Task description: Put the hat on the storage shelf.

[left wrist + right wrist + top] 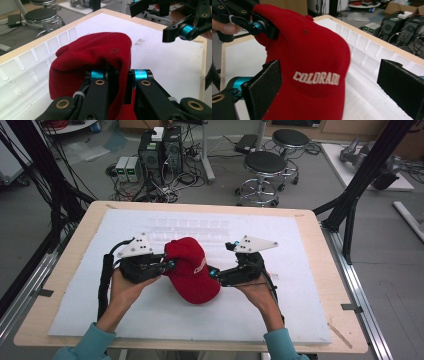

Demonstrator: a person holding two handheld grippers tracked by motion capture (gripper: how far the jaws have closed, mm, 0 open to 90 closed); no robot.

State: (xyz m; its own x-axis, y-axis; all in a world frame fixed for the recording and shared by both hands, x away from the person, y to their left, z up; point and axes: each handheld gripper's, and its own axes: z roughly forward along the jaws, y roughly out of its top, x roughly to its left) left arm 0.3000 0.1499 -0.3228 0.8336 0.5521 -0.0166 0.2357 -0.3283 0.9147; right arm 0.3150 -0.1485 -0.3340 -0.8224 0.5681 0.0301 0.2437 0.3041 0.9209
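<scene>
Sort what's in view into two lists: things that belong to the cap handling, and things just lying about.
In the job:
- red cap
- left tool, shut on the cap's fabric
- right tool, open around the cap's front
- white foam board

Lying about:
- two stools
- computer towers
- floor cables

Grey floor – two black stools (265, 167), computer towers (161, 150), tangled cables.

A soft red cloth cap (191, 270) with white letters on its front sits on the white foam mat (300, 270), one edge pinched up.
</scene>
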